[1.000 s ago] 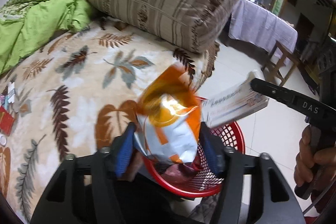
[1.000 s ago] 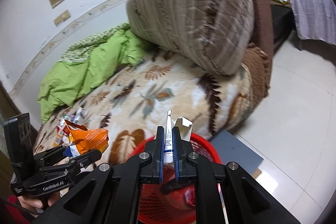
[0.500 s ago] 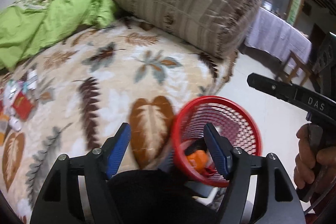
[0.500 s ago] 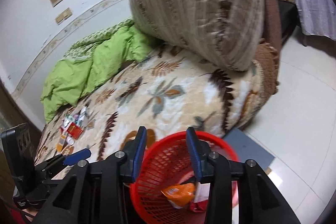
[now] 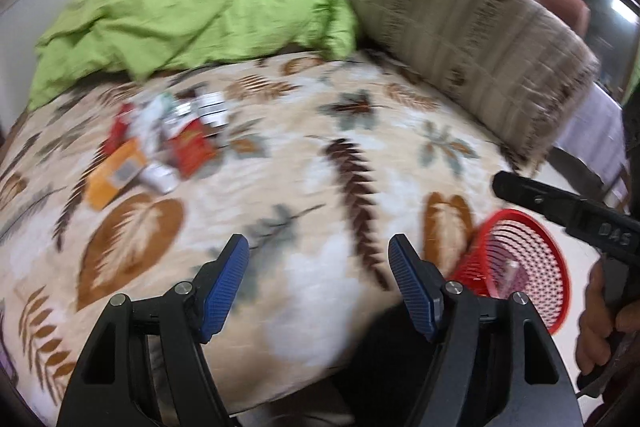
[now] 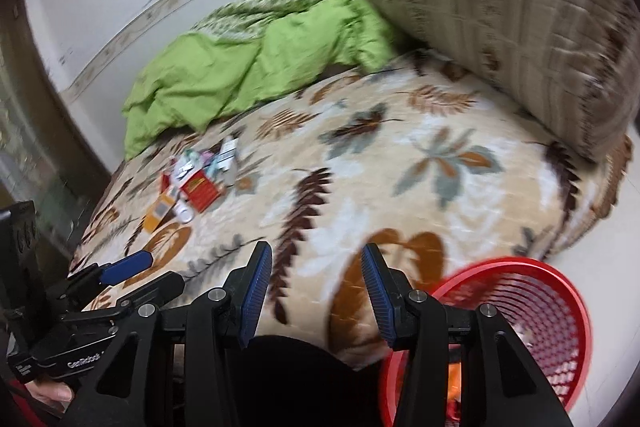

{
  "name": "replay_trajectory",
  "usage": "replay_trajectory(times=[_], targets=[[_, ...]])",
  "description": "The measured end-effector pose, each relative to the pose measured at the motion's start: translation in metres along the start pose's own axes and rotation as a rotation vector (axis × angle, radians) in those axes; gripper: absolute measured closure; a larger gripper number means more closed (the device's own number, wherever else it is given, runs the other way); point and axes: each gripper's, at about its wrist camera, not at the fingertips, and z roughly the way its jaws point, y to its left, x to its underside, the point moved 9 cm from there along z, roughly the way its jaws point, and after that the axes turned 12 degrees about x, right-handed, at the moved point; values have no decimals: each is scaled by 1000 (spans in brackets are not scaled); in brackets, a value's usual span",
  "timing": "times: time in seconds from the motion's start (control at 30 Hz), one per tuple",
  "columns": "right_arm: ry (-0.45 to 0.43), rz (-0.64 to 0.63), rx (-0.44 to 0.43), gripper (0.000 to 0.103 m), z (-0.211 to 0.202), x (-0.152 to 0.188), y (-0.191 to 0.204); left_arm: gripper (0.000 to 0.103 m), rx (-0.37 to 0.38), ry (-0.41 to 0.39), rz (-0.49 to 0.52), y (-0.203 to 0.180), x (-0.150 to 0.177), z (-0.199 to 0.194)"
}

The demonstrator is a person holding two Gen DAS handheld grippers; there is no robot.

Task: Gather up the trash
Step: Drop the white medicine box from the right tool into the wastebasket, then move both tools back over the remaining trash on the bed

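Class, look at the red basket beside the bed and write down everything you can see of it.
The red basket is a round bin that looks like plastic, with a solid smooth rim and mesh walls of small holes. It stands at the edge of the bed, against the leaf-patterned blanket, opening upward. Inside, through the blur, something orange shows low down in the right wrist view and a pale piece in the left wrist view. Neither tool touches it; its lower part is hidden behind them.
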Motion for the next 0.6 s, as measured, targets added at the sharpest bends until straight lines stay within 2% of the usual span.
replay_trajectory(times=[0.2,0.37,0.6], targets=[[2,-93,-70,53,17,-4,58,32,-86,-38,-133,66,5,-14],[13,-164,-101,50,34,-3,99,32,-167,-96,-186,110,3,-33],[8,-257,-112,40,57,-4,144,32,-264,-140,-272,169,6,-48]])
